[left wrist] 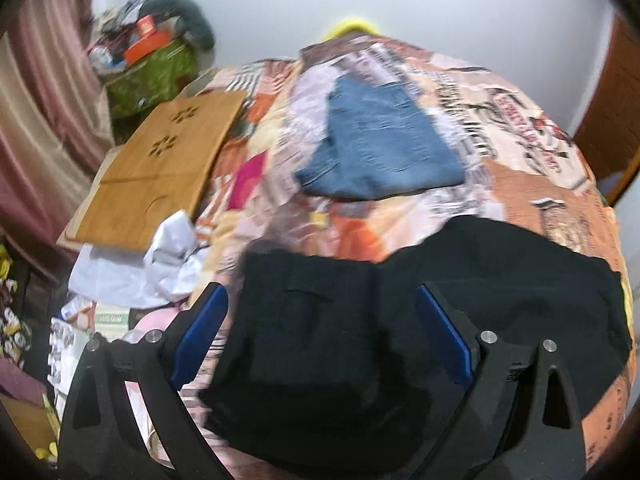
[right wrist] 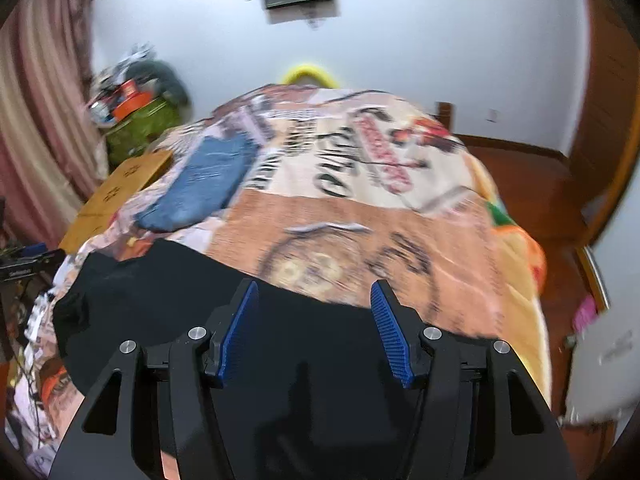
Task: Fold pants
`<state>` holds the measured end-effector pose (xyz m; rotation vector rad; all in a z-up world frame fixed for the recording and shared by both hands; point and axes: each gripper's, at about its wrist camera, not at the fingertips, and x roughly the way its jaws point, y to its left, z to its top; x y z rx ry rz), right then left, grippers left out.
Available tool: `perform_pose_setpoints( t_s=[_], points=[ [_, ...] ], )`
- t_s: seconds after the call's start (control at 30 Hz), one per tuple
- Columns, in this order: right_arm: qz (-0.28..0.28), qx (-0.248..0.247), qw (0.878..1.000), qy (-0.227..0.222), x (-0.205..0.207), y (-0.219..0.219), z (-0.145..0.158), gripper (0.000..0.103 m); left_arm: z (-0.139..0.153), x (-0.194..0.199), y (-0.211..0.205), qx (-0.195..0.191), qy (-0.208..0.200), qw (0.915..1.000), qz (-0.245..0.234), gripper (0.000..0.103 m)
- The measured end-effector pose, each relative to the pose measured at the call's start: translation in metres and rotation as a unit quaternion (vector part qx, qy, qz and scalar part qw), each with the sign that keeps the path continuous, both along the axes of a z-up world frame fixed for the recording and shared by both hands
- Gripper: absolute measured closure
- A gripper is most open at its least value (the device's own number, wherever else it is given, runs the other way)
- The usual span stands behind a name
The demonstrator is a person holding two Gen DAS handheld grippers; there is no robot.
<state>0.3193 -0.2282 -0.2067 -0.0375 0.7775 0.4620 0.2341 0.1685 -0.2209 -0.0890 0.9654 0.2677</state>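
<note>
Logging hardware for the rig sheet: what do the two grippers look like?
Both match. Left gripper and right gripper: matte black plastic bodies with triangular cutouts, round silver bolt heads, and flat blue ribbed finger pads. No cables, labels, hands or sleeves visible.

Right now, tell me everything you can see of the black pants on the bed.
The black pants are a soft, dark fabric garment spread flat across the near edge of the patterned bedspread, with a few low wrinkles and a faint pocket outline. They lie below both open tools: the left gripper and the right gripper have their jaws spread over the cloth, gripping nothing. The folded blue denim jeans lie apart, further up the bed.
</note>
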Motion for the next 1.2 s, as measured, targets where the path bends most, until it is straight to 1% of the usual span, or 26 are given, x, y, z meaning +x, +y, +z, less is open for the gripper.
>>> perform_pose_setpoints(
  t_s=[0.1, 0.2, 0.33, 0.43, 0.47, 0.53, 0.6, 0.63, 0.7, 0.8, 0.9, 0.93, 0.97, 1.0, 1.03, 1.1, 1.17, 1.2],
  points=[
    [0.041, -0.009, 0.999, 0.005, 0.015, 0.036, -0.003, 0.048, -0.014, 0.0, 0.022, -0.005, 0.014, 0.9998, 0.011, 0.008],
    [0.079, -0.018, 0.997, 0.012, 0.028, 0.07, -0.009, 0.048, -0.028, 0.004, 0.042, -0.018, 0.027, 0.9993, 0.021, 0.008],
    [0.126, -0.033, 0.991, 0.025, 0.041, 0.111, -0.017, 0.048, -0.044, 0.011, 0.066, -0.053, 0.035, 0.9976, 0.029, 0.008],
    [0.162, -0.042, 0.985, 0.041, 0.052, 0.139, -0.026, 0.048, -0.053, 0.017, 0.074, -0.072, 0.039, 0.9961, 0.031, 0.017],
    [0.173, -0.046, 0.983, 0.045, 0.056, 0.148, -0.03, 0.048, -0.057, 0.02, 0.077, -0.084, 0.042, 0.9952, 0.026, 0.023],
    [0.189, -0.052, 0.979, 0.053, 0.06, 0.162, -0.035, 0.048, -0.063, 0.025, 0.078, -0.097, 0.045, 0.9941, 0.017, 0.026],
    [0.208, -0.055, 0.974, 0.068, 0.067, 0.177, -0.043, 0.048, -0.069, 0.028, 0.077, -0.096, 0.05, 0.9941, 0.009, 0.033],
    [0.214, -0.054, 0.972, 0.075, 0.069, 0.185, -0.047, 0.048, -0.072, 0.03, 0.076, -0.095, 0.054, 0.994, 0.003, 0.036],
    [0.225, -0.053, 0.969, 0.09, 0.077, 0.198, -0.056, 0.048, -0.079, 0.034, 0.072, -0.1, 0.062, 0.993, -0.009, 0.045],
    [0.239, -0.05, 0.964, 0.109, 0.085, 0.213, -0.066, 0.048, -0.087, 0.035, 0.068, -0.103, 0.069, 0.9921, -0.022, 0.051],
    [0.258, -0.054, 0.957, 0.124, 0.089, 0.227, -0.075, 0.049, -0.09, 0.035, 0.063, -0.093, 0.071, 0.9927, -0.03, 0.057],
    [0.264, -0.056, 0.954, 0.129, 0.089, 0.231, -0.078, 0.05, -0.09, 0.034, 0.063, -0.089, 0.07, 0.9931, -0.03, 0.058],
    [0.269, -0.059, 0.952, 0.134, 0.09, 0.235, -0.08, 0.057, -0.09, 0.034, 0.062, -0.087, 0.07, 0.9932, -0.031, 0.061],
    [0.274, -0.065, 0.95, 0.137, 0.089, 0.24, -0.083, 0.066, -0.09, 0.034, 0.061, -0.083, 0.071, 0.9935, -0.032, 0.065],
    [0.277, -0.073, 0.949, 0.135, 0.089, 0.243, -0.084, 0.07, -0.089, 0.033, 0.059, -0.075, 0.072, 0.9939, -0.036, 0.067],
    [0.283, -0.081, 0.948, 0.119, 0.084, 0.246, -0.084, 0.088, -0.087, 0.033, 0.053, -0.049, 0.073, 0.9951, -0.045, 0.073],
    [0.287, -0.088, 0.949, 0.095, 0.076, 0.246, -0.082, 0.094, -0.087, 0.033, 0.046, -0.019, 0.075, 0.9957, -0.051, 0.074],
    [0.288, -0.095, 0.949, 0.081, 0.073, 0.246, -0.081, 0.095, -0.086, 0.033, 0.043, -0.005, 0.075, 0.9957, -0.053, 0.075]
  ],
)
